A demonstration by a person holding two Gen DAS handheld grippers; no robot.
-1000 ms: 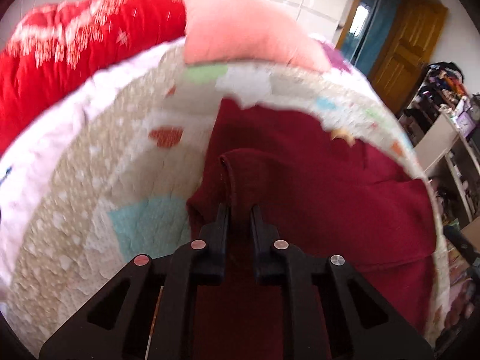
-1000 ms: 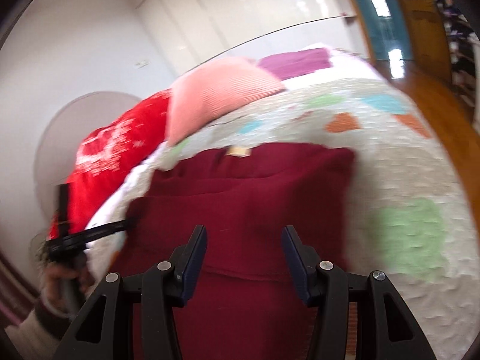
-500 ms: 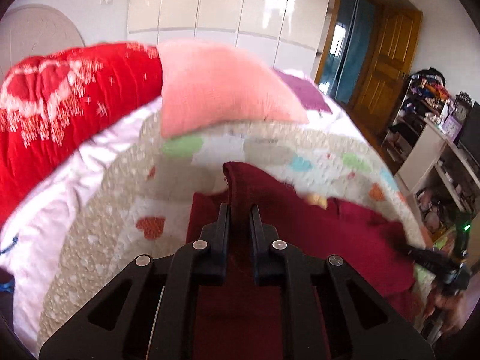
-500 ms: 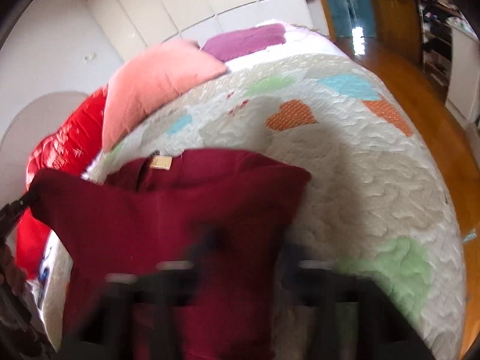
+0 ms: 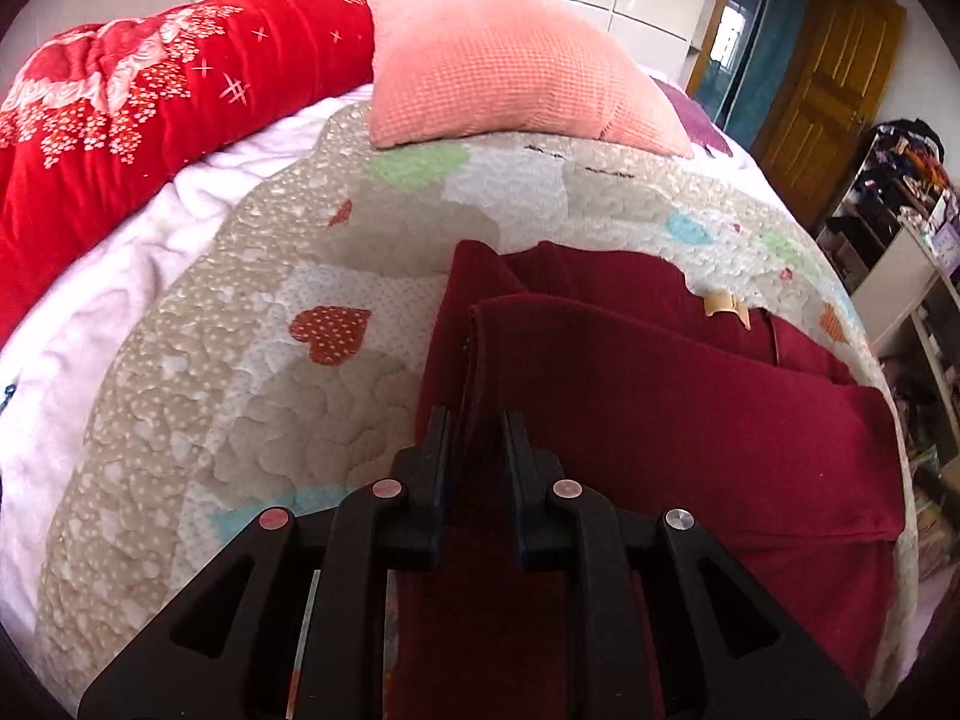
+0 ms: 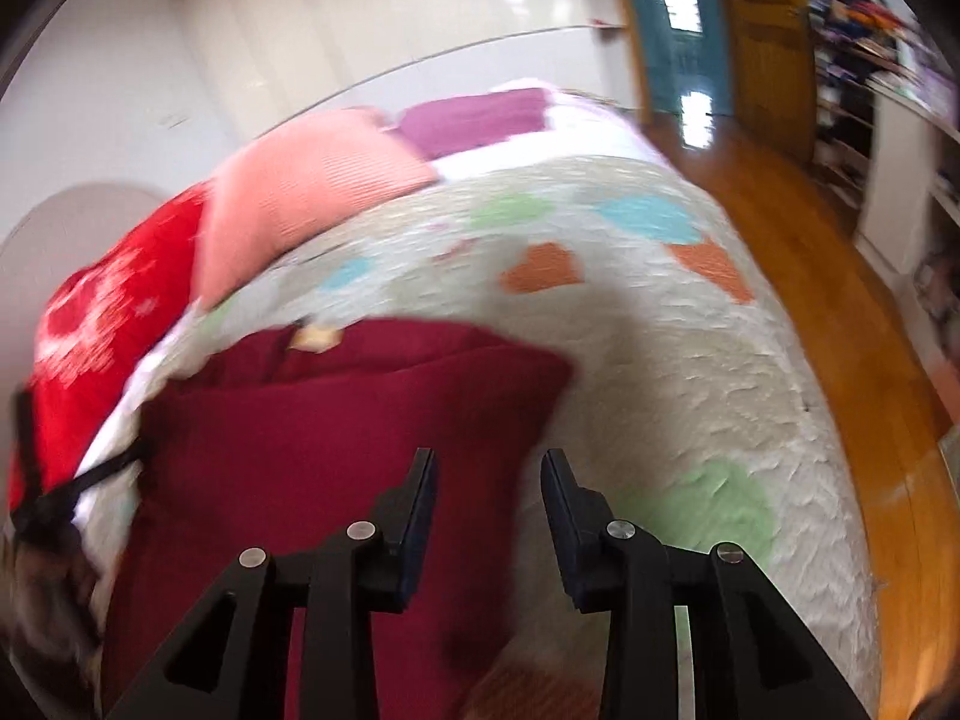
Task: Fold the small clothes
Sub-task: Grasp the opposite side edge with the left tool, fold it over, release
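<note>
A maroon garment (image 5: 660,396) lies on the heart-patterned quilt (image 5: 252,396), its near part folded over the part with the tan label (image 5: 723,303). My left gripper (image 5: 477,420) pinches the fold's left edge; its jaws are starting to open with cloth still between them. In the right wrist view the same garment (image 6: 336,438) fills the lower left. My right gripper (image 6: 489,462) hovers over its right edge, jaws opening, pads clear of the cloth. At that view's far left the left gripper (image 6: 78,480) and a person's hand (image 6: 36,576) show, blurred.
A pink pillow (image 5: 498,60) and a red blanket (image 5: 120,96) lie at the bed's head, with a purple pillow (image 6: 474,117) beyond. Wooden floor (image 6: 852,312) runs along the bed's right side, with shelves (image 5: 900,228) and doors (image 5: 822,84) past it.
The lifted fold has come down onto the rest of the garment. My left gripper sank with it, still pinching. My right gripper's jaws shut, then parted again.
</note>
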